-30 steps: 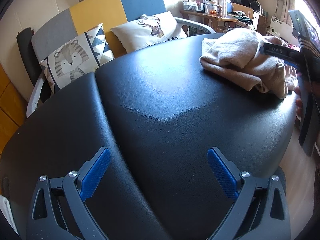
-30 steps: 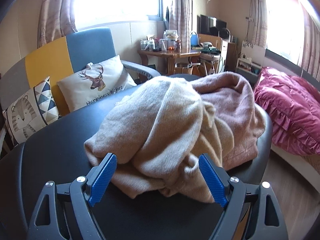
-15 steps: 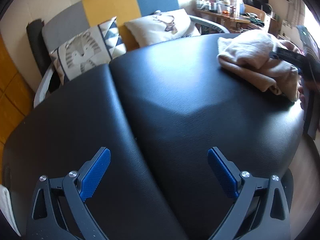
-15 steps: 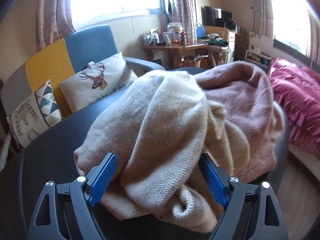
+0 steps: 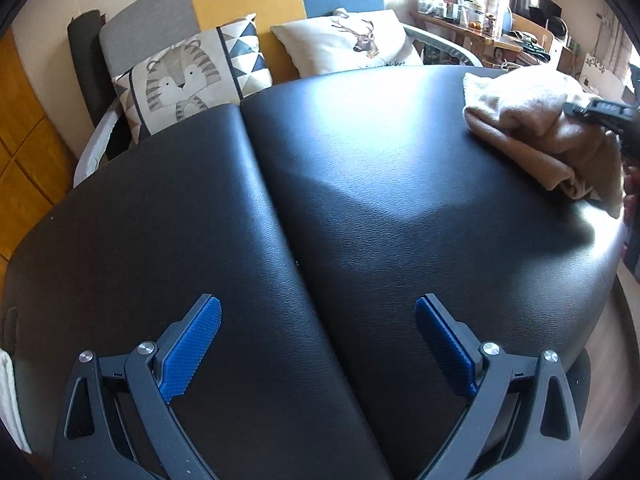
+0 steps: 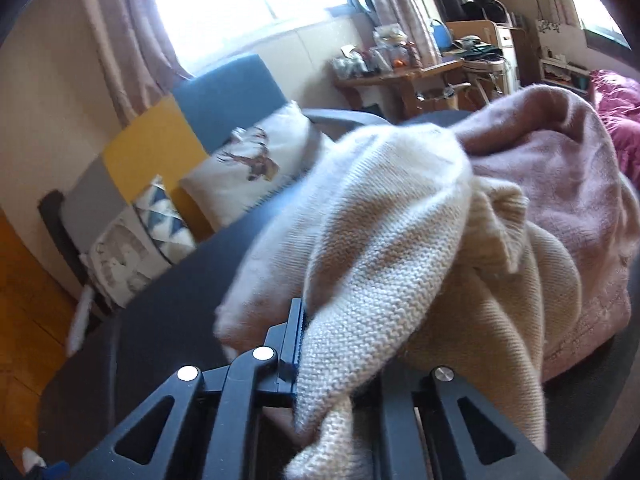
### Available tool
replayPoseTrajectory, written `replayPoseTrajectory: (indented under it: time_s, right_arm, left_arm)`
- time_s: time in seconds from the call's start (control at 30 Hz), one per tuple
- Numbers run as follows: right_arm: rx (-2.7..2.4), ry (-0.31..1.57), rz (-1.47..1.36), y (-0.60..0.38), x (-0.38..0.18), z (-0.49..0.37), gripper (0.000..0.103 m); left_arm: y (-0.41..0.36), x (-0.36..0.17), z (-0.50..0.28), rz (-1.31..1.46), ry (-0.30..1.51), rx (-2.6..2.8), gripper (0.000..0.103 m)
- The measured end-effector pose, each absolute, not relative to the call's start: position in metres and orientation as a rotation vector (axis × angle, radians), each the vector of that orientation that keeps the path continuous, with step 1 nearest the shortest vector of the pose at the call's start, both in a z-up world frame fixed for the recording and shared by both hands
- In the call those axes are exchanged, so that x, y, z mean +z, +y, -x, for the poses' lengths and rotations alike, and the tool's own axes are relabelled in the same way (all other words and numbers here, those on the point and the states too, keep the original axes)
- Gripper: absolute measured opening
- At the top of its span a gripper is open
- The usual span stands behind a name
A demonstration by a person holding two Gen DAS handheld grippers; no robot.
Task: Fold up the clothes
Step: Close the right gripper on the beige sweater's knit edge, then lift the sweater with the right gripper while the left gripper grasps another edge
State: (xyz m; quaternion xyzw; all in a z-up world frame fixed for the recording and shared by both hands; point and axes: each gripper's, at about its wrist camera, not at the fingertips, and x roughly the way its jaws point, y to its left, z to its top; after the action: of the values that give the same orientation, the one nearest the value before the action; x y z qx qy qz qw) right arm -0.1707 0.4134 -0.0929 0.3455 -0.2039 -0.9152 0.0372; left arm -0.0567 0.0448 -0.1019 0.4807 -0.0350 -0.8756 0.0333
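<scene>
Change since a second ago: right gripper point(image 6: 320, 364) goes from spread before the heap to pinching a fold of the cream knit sweater point(image 6: 384, 248).
Where: crumpled sweater lies on a pink garment point(image 6: 560, 208) at the black table's point(image 5: 360, 220) far right end.
Left gripper point(image 5: 318, 344): fingers spread, empty, over bare tabletop.
Key relation: sweater lies well to the left gripper's right; the right hand is nearer.

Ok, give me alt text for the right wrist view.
The right gripper is shut on a fold of the cream knit sweater, which lies heaped with a pink sweater on the black table. A sofa with cushions stands behind.
</scene>
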Motion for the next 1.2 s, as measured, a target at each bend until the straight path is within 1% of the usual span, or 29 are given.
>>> replayPoseTrajectory:
  time_s: [0.13, 0.23, 0.37, 0.5, 0.67, 0.77, 0.83, 0.87, 0.9, 1.03, 1.13, 1.2]
  right_arm:
    - [-2.712, -0.659, -0.965, 0.385, -0.079, 0.159, 0.009]
    - [-2.636, -0.626, -0.926, 0.35, -0.079, 0.147, 0.009]
    - [-2.543, -0.568, -0.935, 0.293, -0.099, 0.135, 0.009]
    - [-2.495, -0.619, -0.986, 0.276, -0.13, 0.125, 0.009]
    - [-2.433, -0.682, -1.049, 0.254, -0.169, 0.112, 0.009]
    - [-2.401, -0.736, -1.011, 0.256, -0.176, 0.108, 0.01]
    - [-2.367, -0.801, -0.94, 0.264, -0.178, 0.105, 0.014]
    - [-2.35, -0.844, -0.887, 0.27, -0.179, 0.101, 0.022]
    - [-2.343, -0.894, -0.84, 0.278, -0.18, 0.096, 0.027]
    - [-2.354, -1.075, -0.748, 0.305, -0.188, 0.084, 0.028]
    - [-2.439, -1.075, -0.707, 0.306, -0.183, 0.072, 0.028]
    - [-2.513, -1.094, -0.684, 0.309, -0.181, 0.061, 0.028]
  left_arm:
    - [0.04, -0.101, 0.054, -1.463, -0.109, -2.68, 0.099]
    - [0.033, -0.101, 0.049, -1.437, -0.115, -2.666, 0.099]
    - [0.018, -0.104, 0.044, -1.448, -0.106, -2.647, 0.099]
    - [0.013, -0.108, 0.045, -1.466, -0.136, -2.638, 0.099]
    - [0.035, -0.105, 0.061, -1.436, -0.272, -2.685, 0.099]
    - [0.064, -0.099, 0.082, -1.427, -0.368, -2.758, 0.099]
    - [0.085, -0.092, 0.096, -1.422, -0.429, -2.816, 0.099]
    - [0.097, -0.089, 0.104, -1.414, -0.452, -2.839, 0.099]
    - [0.108, -0.086, 0.111, -1.404, -0.477, -2.856, 0.099]
    - [0.15, -0.081, 0.141, -1.404, -0.622, -2.871, 0.099]
    - [0.177, -0.079, 0.16, -1.425, -0.7, -2.888, 0.099]
    - [0.196, -0.078, 0.17, -1.421, -0.784, -2.9, 0.099]
